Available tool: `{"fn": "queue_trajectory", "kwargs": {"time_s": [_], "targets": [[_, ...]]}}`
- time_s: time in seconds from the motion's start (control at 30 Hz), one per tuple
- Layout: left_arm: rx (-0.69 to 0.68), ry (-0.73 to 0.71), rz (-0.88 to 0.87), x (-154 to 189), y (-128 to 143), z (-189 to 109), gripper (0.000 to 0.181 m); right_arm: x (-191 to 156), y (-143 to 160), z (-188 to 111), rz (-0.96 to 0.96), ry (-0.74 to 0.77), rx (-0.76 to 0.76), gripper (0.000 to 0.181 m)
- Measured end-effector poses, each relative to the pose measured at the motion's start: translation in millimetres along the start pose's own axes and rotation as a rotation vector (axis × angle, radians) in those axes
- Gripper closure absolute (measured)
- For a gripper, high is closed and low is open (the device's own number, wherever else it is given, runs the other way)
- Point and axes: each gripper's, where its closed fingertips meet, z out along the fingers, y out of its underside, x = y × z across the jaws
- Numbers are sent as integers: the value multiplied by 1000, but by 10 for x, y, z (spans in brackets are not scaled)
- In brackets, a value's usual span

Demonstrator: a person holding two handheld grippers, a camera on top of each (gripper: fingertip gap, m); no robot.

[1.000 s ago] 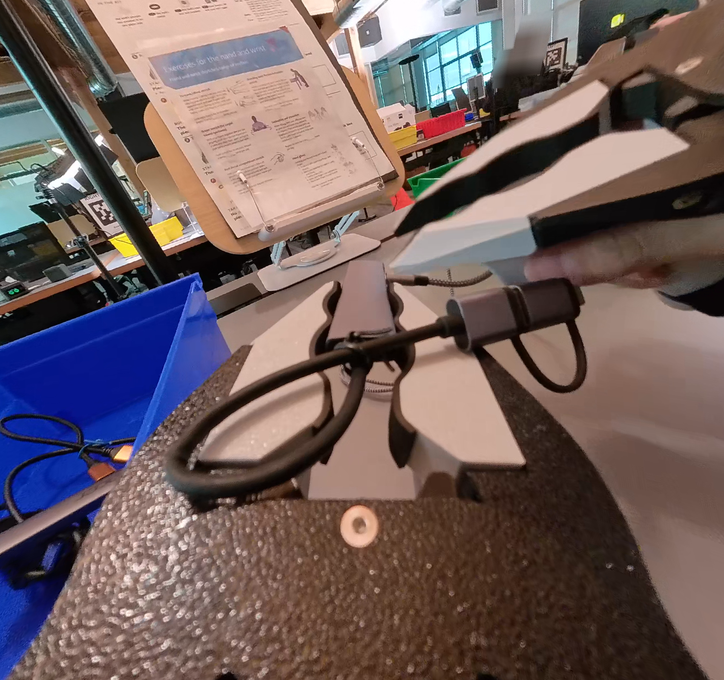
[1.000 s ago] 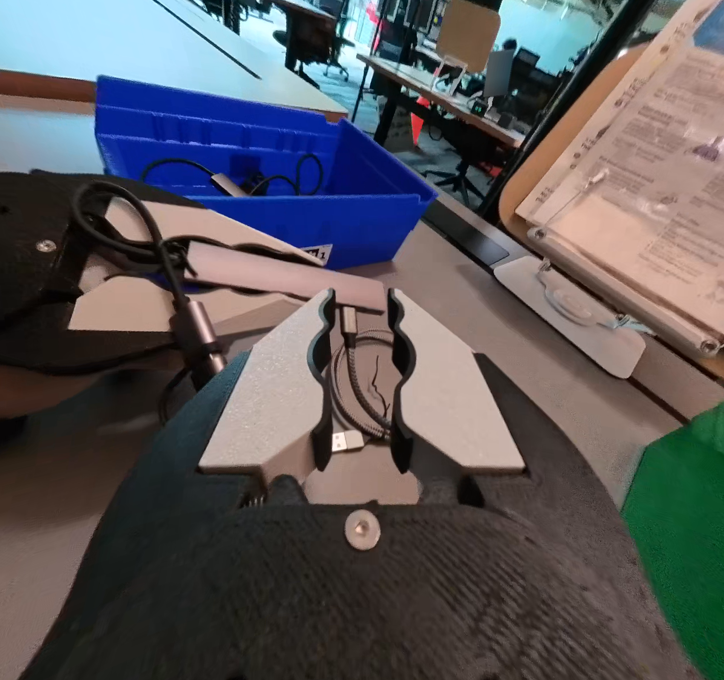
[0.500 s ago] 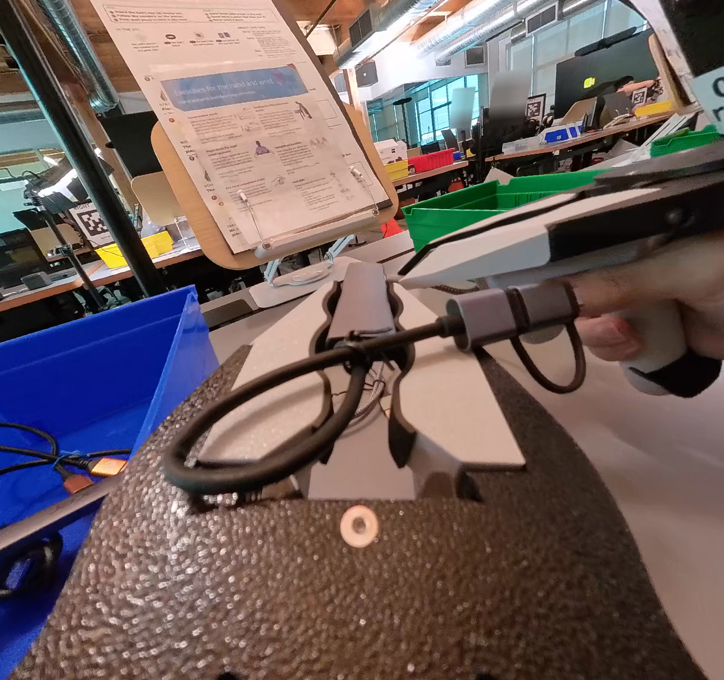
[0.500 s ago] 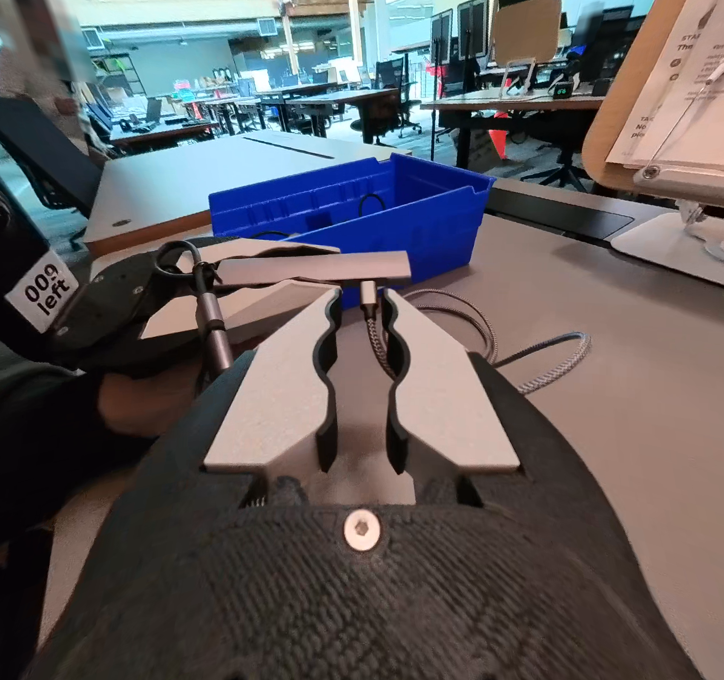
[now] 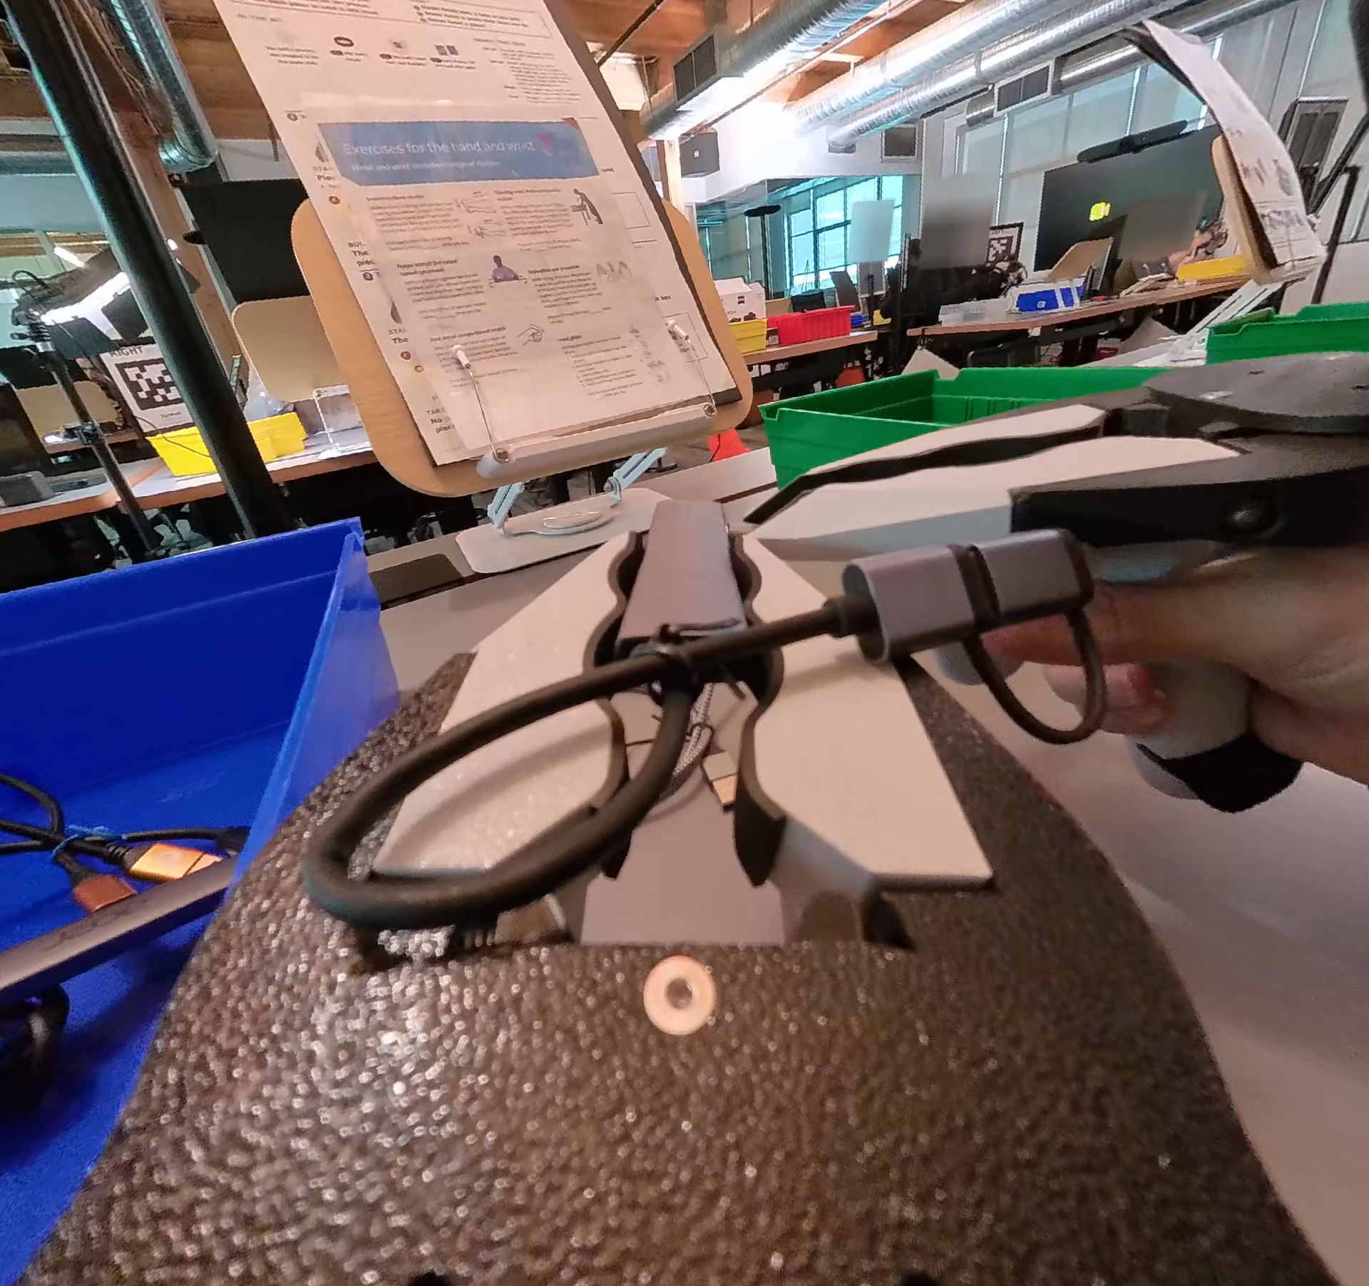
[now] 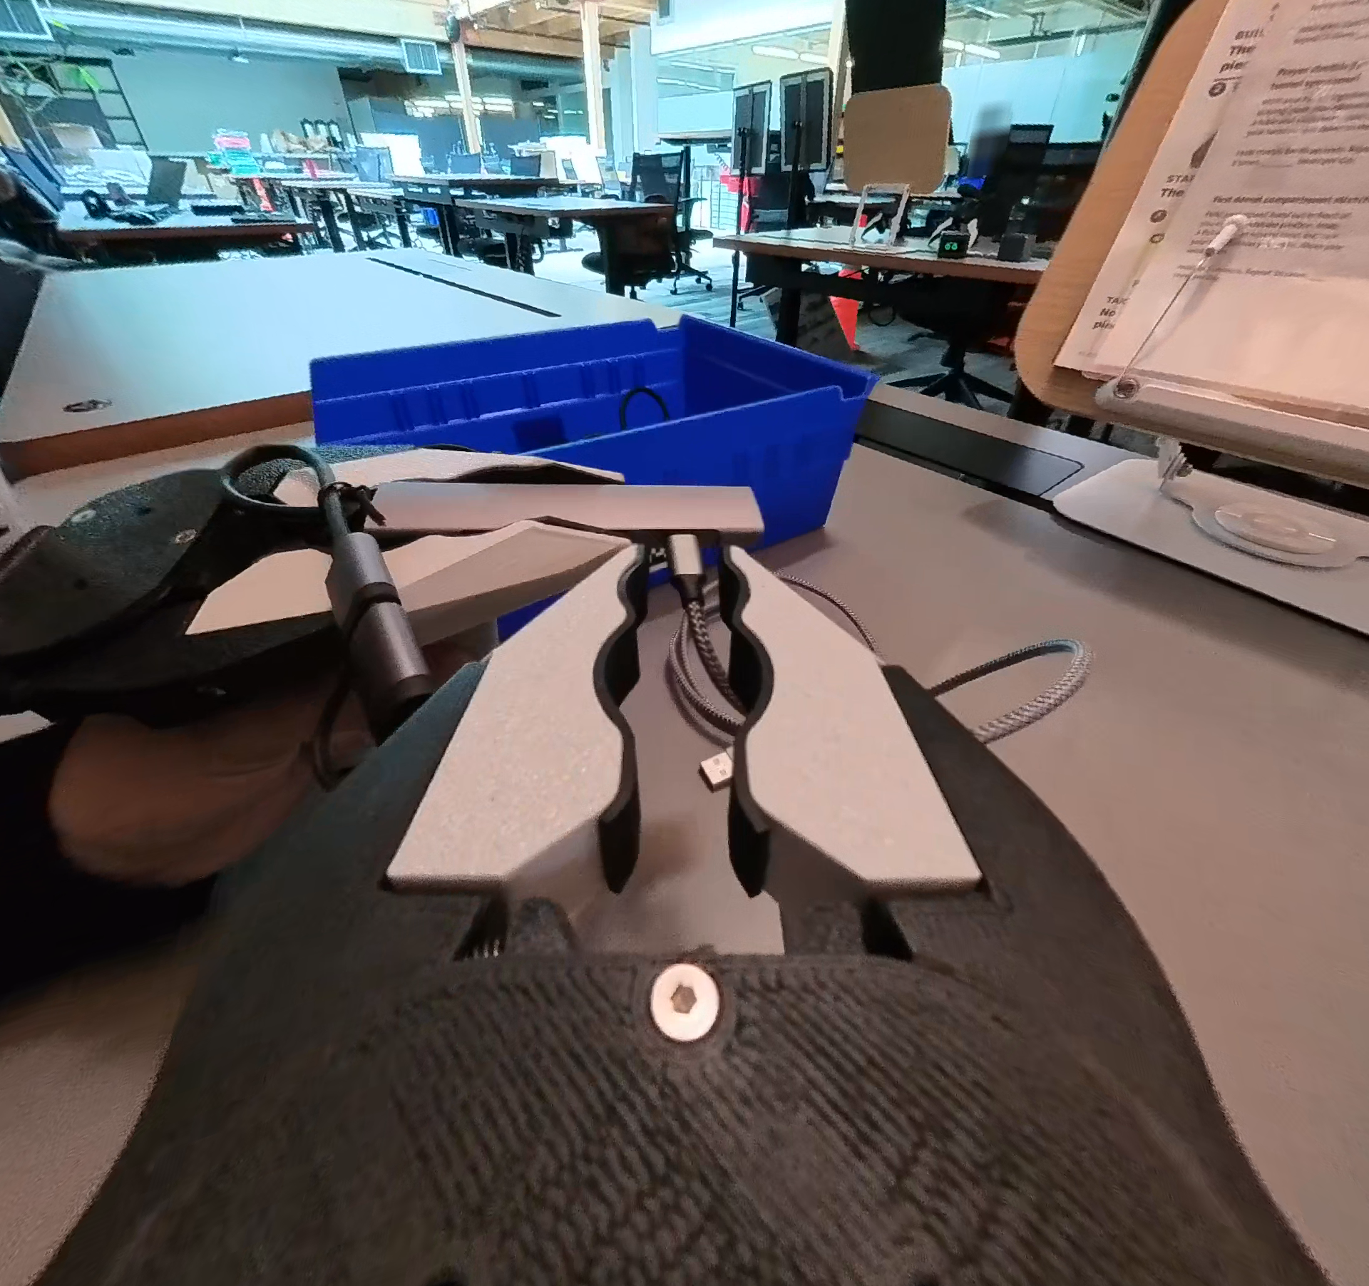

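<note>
Right now the left gripper [image 5: 685, 562] is squeezed shut on a thin grey bar [image 6: 578, 507]; the bar lies flat between its two fingers and pokes out past the tips. From the right wrist view the bar's long side runs across, left to right, like a little bridge just past the right gripper [image 6: 681, 576]. The right gripper's fingers are apart; a small silver plug [image 6: 683, 553] sits in the gap at their tips and does not look pinched. That plug points straight up at the long edge of the bar and meets it there; I cannot tell how far in it goes. It belongs to a grey braided cable [image 6: 696, 665] that curls on the desk [image 6: 1111, 732] under the right gripper; the cable's other flat end [image 6: 717, 769] lies loose between the fingers, lower down.

So the two grippers are very close and cross each other; the right one points at the side of the bar, not along it.

A black cord [image 5: 474, 791] loops from the bar over the left gripper; its capped grey end [image 5: 963, 599] hangs out just under the right gripper, beside the hand [image 5: 1222, 643] holding it.

Beside the left gripper is a blue bin [image 6: 667, 436] with more cords inside; a green bin [image 5: 889, 413] and a paper stand [image 5: 518, 250] are farther back.
</note>
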Motion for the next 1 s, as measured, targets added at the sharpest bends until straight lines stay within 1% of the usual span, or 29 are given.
{"fn": "queue_trajectory", "kwargs": {"time_s": [0.07,0.27,0.33,0.57,0.8,1.0], "targets": [[2,3,-3,4,-3,-1,159,1,4,6,9,3,-13,170],[16,9,-19,6,-20,-7,159,-3,18,8,48,-14,-7,172],[15,14,-33,1,-18,-5,159,-3,7,4,32,-6,-1,172],[19,19,-67,-16,-26,-24,159,-27,6,13,-65,54,-59,172],[26,-5,19,78,-74,-36,159,-26,9,-73,-27,41,-68,172],[33,19,68,277,-117,-12,159,18,21,-264,29,21,-54,172]]}}
